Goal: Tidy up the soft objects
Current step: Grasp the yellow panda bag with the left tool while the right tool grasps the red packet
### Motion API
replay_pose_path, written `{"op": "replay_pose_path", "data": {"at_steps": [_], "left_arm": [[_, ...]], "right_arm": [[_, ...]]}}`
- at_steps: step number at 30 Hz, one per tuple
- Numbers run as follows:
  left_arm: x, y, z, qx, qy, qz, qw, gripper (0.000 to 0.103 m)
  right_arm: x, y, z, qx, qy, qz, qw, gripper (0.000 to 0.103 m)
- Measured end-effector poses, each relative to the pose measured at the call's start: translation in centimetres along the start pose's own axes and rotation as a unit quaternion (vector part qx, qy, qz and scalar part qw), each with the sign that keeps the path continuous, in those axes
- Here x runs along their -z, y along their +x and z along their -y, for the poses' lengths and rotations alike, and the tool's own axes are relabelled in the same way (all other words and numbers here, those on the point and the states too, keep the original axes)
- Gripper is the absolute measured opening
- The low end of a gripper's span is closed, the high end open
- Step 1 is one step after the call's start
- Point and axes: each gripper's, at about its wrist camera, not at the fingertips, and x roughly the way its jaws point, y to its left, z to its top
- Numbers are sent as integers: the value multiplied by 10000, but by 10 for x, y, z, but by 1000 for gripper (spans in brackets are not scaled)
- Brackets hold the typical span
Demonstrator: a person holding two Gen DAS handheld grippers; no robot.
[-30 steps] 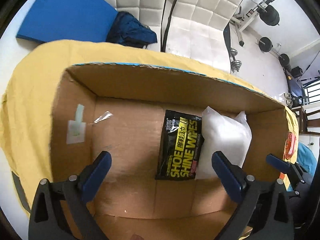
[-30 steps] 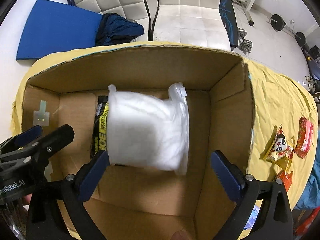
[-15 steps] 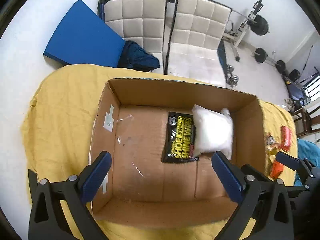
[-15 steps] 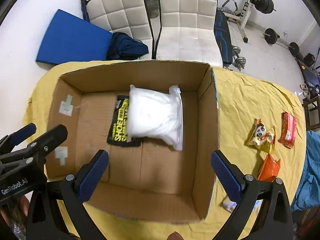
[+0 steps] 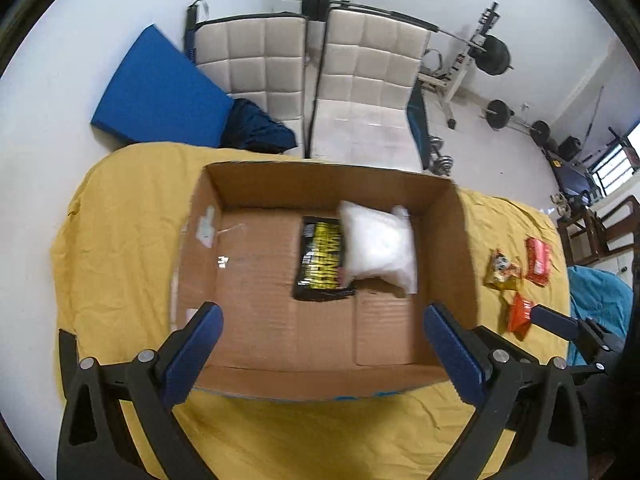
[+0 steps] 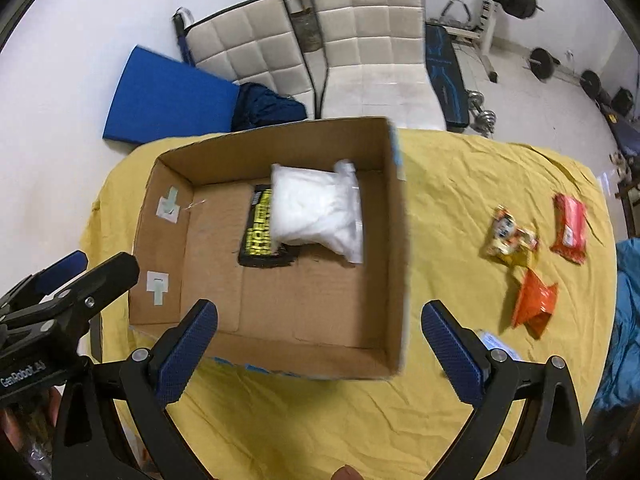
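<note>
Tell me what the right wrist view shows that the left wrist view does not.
Only the right wrist view shows a second tape patch on the box's left wall and a pale blue packet. Only the left wrist view shows a window. Both show the cardboard box, the white bag overlapping the black wipes pack, and both grippers open.

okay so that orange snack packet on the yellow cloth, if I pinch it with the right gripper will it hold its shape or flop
Probably flop: the orange packet looks like thin crinkled foil, creased and lying partly folded. It seems light for its size, as it barely dents the yellow cloth. Its glossy film may slip, so pinching a crimped edge seems safer.
</note>
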Motion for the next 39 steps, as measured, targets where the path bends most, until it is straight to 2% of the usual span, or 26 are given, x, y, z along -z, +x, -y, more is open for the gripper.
{"op": "replay_pose_path", "data": {"at_steps": [4, 8, 11, 18, 22, 25, 31, 34, 39], "left_arm": [[-3, -4, 44, 192, 193, -1, 9996, 103], [-10, 7, 104, 339, 493, -112, 9981, 103], [-19, 27, 154, 488, 715, -361, 9956, 103], [-37, 115, 272, 733, 1277, -1191, 9819, 103], [-41, 177, 318, 505, 1579, -1641, 9724, 103], [-39, 222, 334, 354, 1637, -1979, 9658, 103], [-29, 286, 349, 230, 1611, -2482, 9549, 103], [-27, 306, 351, 433, 1320, -2688, 9531, 100], [-22, 318, 356, 347, 1310, -2634, 9551, 90]], "right_arm": [[6, -17, 56, 25, 375, 27, 9993, 103], [7, -30, 130, 265, 822, 37, 9963, 103], [5, -35, 199, 502, 1183, 25, 9917, 103], [-12, -21, 326, 800, 1659, -152, 9828, 103], [-30, 9, 383, 724, 1807, -353, 9802, 103], [-43, 39, 412, 605, 1875, -525, 9790, 103], [-64, 101, 435, 460, 1888, -875, 9770, 103], [-68, 123, 438, 446, 1882, -1034, 9757, 103], [-72, 146, 440, 383, 1869, -1198, 9743, 103]]}}
